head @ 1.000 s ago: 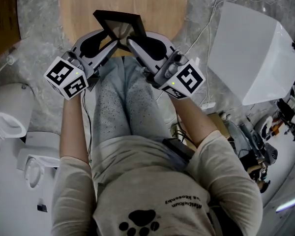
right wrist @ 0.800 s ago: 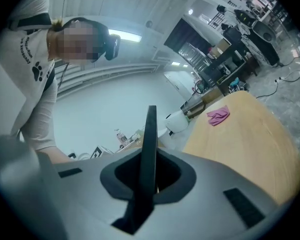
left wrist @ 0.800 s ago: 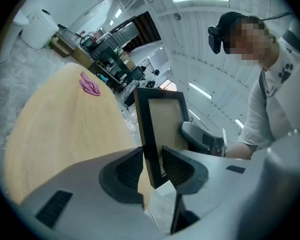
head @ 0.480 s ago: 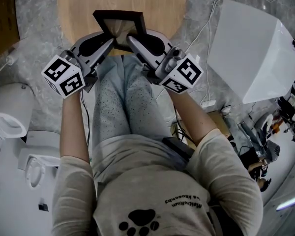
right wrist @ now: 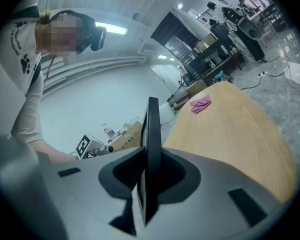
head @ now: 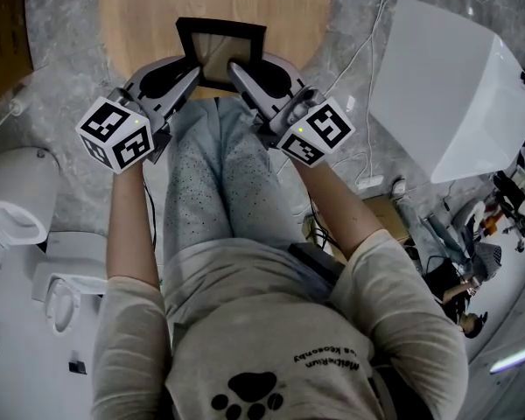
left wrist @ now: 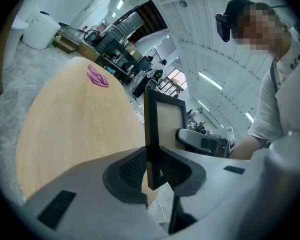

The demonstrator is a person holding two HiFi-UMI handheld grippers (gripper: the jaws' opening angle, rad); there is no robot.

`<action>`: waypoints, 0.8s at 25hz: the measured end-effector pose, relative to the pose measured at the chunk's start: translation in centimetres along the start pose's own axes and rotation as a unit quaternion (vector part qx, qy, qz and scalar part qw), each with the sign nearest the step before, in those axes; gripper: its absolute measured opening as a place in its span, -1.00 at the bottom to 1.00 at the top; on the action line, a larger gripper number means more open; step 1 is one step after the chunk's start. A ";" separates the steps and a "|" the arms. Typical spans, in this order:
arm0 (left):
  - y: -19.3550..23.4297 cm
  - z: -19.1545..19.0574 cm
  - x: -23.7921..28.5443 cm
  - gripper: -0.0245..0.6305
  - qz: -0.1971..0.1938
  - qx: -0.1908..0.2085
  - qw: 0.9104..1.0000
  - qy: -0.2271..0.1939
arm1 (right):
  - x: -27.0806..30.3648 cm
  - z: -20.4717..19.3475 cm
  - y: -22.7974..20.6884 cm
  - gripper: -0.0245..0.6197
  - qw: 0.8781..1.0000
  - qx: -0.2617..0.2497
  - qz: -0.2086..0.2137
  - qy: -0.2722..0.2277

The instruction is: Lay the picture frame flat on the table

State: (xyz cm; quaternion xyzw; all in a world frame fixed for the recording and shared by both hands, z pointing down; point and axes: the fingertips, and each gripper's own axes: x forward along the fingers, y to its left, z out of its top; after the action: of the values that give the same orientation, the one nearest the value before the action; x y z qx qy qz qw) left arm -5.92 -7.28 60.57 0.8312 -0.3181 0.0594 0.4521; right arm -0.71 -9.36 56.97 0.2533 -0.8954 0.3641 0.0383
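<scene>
- The black rectangular picture frame with a beige panel (head: 220, 52) is over the near edge of the light wooden round-ended counter (head: 149, 16), its face turned up towards the head view.
- Whether its underside touches the counter's wood cannot be told.
- The left claw (head: 192, 73) comes in from off the counter's near edge and takes the frame's near left part. In the left gripper view the claw (left wrist: 152, 156) has the frame's black rim (left wrist: 151, 129) between its dark ribbed pads, which press on it from both sides. Its jaws have just been closing.
- The right claw (head: 236, 66) also reaches in from off the counter's near edge, on the frame's near right part. In the right gripper view the claw (right wrist: 151, 154) has the thin black rim (right wrist: 153, 129) between its jaws, and both pads lie against it. Its jaws have just been opening.
- A crumpled pink cloth (left wrist: 97, 76) lies at the counter's far end, also seen in the right gripper view (right wrist: 200, 104).
- A large white box (head: 455, 94) stands on the floor beside the counter's right side.
- The person's legs in pale speckled trousers (head: 210, 191) sit just off the counter's near edge.
</scene>
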 end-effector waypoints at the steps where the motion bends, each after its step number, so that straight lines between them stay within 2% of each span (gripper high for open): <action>1: 0.1 -0.1 0.1 -0.66 0.003 0.000 1.000 0.003 | 0.0 -0.1 -0.2 -0.72 1.000 -0.005 -0.009 0.003; 6: 0.6 -0.5 0.4 -0.66 0.020 0.007 1.000 0.018 | -0.1 -0.6 -1.4 -0.58 0.998 -0.029 -0.055 0.021; 14: 1.6 -1.4 0.4 -0.66 0.051 -0.001 0.998 0.020 | -0.6 -1.6 -2.8 -0.51 0.991 -0.041 -0.120 0.037; 20: 2.5 -2.2 0.4 -0.66 0.078 -0.010 0.997 0.023 | -1.4 -2.8 -4.0 -0.47 0.982 -0.039 -0.176 0.061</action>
State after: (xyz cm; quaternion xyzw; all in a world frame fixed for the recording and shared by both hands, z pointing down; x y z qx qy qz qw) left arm -6.69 -6.69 63.77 0.7978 -0.3719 0.1104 0.4616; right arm 2.16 -9.30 61.25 0.3823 -0.8466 0.3309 0.1664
